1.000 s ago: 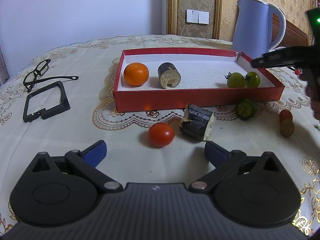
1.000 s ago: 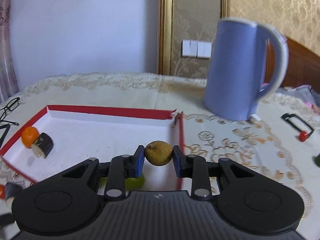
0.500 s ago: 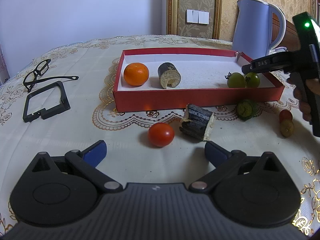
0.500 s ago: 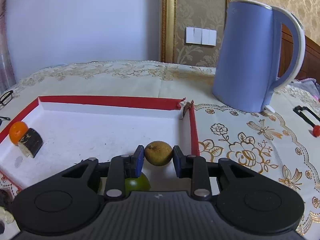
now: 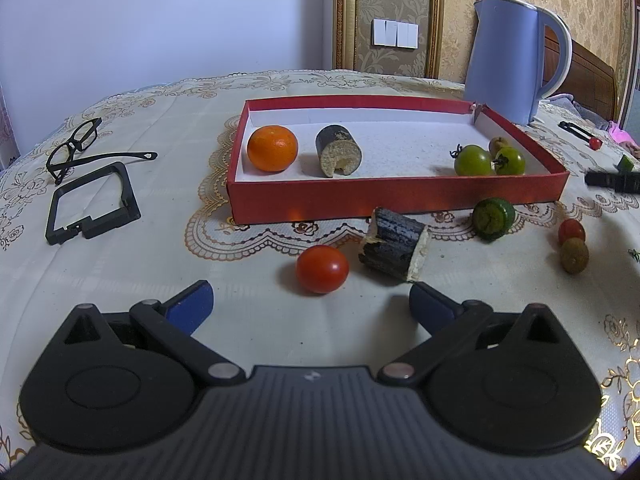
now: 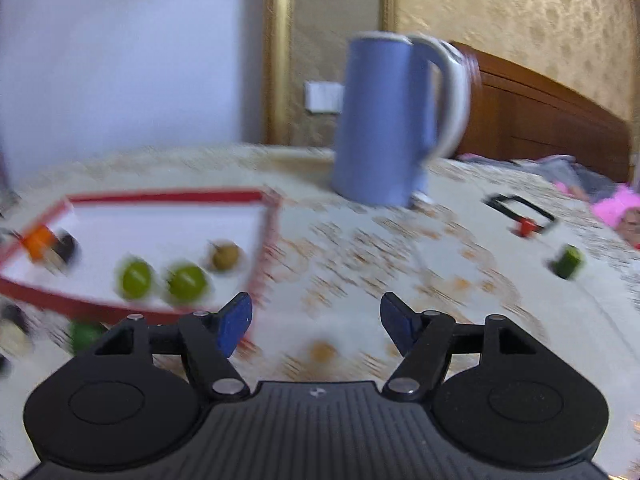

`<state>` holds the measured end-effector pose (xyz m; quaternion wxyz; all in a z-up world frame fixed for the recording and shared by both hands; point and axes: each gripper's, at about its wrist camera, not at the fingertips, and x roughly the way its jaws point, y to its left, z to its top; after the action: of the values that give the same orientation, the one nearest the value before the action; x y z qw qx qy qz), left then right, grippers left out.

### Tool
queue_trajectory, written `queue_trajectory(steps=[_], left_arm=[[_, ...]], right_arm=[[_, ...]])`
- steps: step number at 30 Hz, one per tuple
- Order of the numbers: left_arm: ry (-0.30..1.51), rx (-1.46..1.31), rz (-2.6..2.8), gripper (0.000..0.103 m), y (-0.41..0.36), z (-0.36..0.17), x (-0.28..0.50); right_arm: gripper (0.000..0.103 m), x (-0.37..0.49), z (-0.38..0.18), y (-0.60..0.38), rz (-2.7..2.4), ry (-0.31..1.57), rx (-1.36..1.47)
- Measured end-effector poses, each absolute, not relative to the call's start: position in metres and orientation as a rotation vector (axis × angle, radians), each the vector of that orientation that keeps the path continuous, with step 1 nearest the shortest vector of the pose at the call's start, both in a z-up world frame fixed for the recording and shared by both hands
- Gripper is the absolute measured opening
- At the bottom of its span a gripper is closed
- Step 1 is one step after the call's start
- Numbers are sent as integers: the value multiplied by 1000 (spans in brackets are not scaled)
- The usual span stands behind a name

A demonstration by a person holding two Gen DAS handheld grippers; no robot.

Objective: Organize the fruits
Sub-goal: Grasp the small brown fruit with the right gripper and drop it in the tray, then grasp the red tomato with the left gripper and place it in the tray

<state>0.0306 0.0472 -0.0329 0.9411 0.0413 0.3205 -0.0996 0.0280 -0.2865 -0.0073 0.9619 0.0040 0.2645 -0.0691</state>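
The red box (image 5: pixel 400 200) holds an orange (image 5: pixel 272 148), a dark cut piece (image 5: pixel 338 151), two green tomatoes (image 5: pixel 473 160) and a brown longan (image 5: pixel 498 144). In the blurred right wrist view that longan (image 6: pixel 225 256) lies in the box (image 6: pixel 160 197) near its right wall. My right gripper (image 6: pixel 316 322) is over the cloth beside the box, its jaws opening with nothing between them. My left gripper (image 5: pixel 310 306) stands open just short of a red tomato (image 5: pixel 322 269) and a dark cut piece (image 5: pixel 394 249). A green fruit (image 5: pixel 493 218), a small red tomato (image 5: pixel 571 231) and another longan (image 5: pixel 574 255) lie on the cloth.
A blue kettle (image 5: pixel 516 56) stands behind the box. Glasses (image 5: pixel 76 148) and a black frame (image 5: pixel 92 204) lie at the left. In the right wrist view there are a black clip with a red part (image 6: pixel 524 220), a green piece (image 6: pixel 568 261) and pink fabric (image 6: pixel 616 208).
My right gripper let go of the longan, which now lies in the box, and pulled back to the right out of the box. The left gripper kept still.
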Motion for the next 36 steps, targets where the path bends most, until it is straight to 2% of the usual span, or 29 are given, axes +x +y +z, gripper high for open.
queue_trajectory(steps=[7,11,19,20,21,25,27,28,30,32,36], left_arm=[[653,85,-204,103,47,-33,31],[649,82,-201,103,48,-33,30],[577,120,-154,100,44,-25,21],[578,133,-151,96,42,-25,22],[583,149,-147,84,41,-25,25],[616,110,-167,72,46,-27,35],[606,105,-171,57,46,-26,35],[602,109,-179,54,45,-25,35],[603,121,-206,36,41,-26,34],[600,129,-227,27,38,-26,32],[589,153,-216,25,32,-26,29]], right_arm=[[72,37,-32,-300,-171,629,76],[80,33,-34,-311,-130,623,148],[82,34,-34,-311,-119,622,159],[83,34,-34,-311,-119,623,158],[83,34,-34,-310,-118,624,156],[83,34,-34,-310,-118,625,155],[83,34,-34,-310,-118,626,153],[83,33,-34,-310,-118,627,151],[84,33,-34,-309,-118,629,145],[84,33,-34,-309,-119,630,141],[84,33,-34,-308,-118,631,141]])
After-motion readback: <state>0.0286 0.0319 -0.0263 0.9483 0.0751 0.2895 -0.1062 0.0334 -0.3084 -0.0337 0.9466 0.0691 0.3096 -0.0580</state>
